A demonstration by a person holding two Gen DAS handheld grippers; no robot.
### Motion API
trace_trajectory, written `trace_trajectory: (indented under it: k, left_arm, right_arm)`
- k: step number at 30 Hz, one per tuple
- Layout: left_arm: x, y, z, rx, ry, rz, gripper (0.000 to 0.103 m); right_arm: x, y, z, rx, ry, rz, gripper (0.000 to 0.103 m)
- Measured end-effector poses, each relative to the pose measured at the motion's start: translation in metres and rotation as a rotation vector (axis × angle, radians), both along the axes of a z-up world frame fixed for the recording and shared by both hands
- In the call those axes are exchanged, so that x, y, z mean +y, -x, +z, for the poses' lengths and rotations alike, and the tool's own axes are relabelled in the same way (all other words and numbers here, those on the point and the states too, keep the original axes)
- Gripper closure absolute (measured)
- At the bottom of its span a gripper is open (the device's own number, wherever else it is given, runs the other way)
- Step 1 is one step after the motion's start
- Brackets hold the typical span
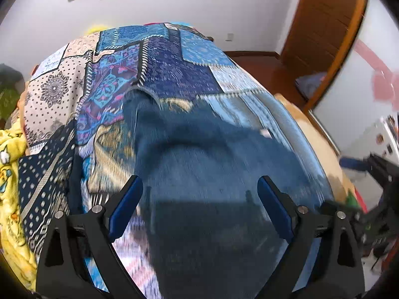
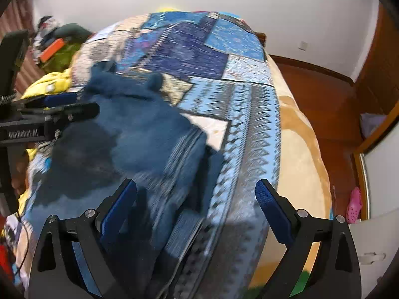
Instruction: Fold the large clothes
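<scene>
A large dark blue fleece garment [image 1: 199, 164] lies spread on a bed covered by a patchwork quilt [image 1: 174, 64]. My left gripper [image 1: 199, 191] is open and empty, hovering just above the garment's near part. In the right wrist view the same garment [image 2: 134, 129] runs from the middle to the lower left, with its ribbed hem [image 2: 184, 234] near the bottom. My right gripper [image 2: 195, 194] is open and empty over the garment's right edge and the quilt [image 2: 249, 114]. The left gripper [image 2: 62, 107] shows from the side at the left, over the garment.
A yellow cartoon blanket [image 1: 12, 174] lies at the bed's left side. A beige blanket [image 2: 296, 149] hangs off the bed's right side above the wooden floor [image 2: 311, 84]. A wooden door [image 1: 324, 20] stands at the right. Clutter [image 2: 54, 44] lies beyond the bed's left.
</scene>
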State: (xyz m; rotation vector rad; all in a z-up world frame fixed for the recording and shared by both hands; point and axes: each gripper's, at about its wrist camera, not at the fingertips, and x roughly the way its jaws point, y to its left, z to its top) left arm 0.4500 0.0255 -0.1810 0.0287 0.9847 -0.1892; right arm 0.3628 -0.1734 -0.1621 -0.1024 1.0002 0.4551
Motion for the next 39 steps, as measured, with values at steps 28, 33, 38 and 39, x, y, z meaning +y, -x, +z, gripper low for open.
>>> trace_trajectory:
  k: [28, 33, 38, 39]
  left_arm:
    - [0.008, 0.144, 0.009, -0.101, -0.132, 0.065, 0.001]
    - [0.011, 0.132, 0.026, -0.151, -0.101, 0.059, 0.001]
    - [0.031, 0.098, 0.012, -0.068, 0.019, 0.090, 0.001]
    - [0.036, 0.090, 0.005, -0.045, 0.053, 0.102, 0.001]
  right_arm:
    - [-0.053, 0.066, -0.027, 0.108, -0.177, -0.127, 0.000]
    - [-0.054, 0.057, -0.009, 0.060, -0.261, -0.116, 0.000]
    - [-0.046, 0.029, -0.024, 0.114, -0.307, -0.102, 0.000]
    - [-0.045, 0.022, -0.032, 0.139, -0.318, -0.098, 0.000]
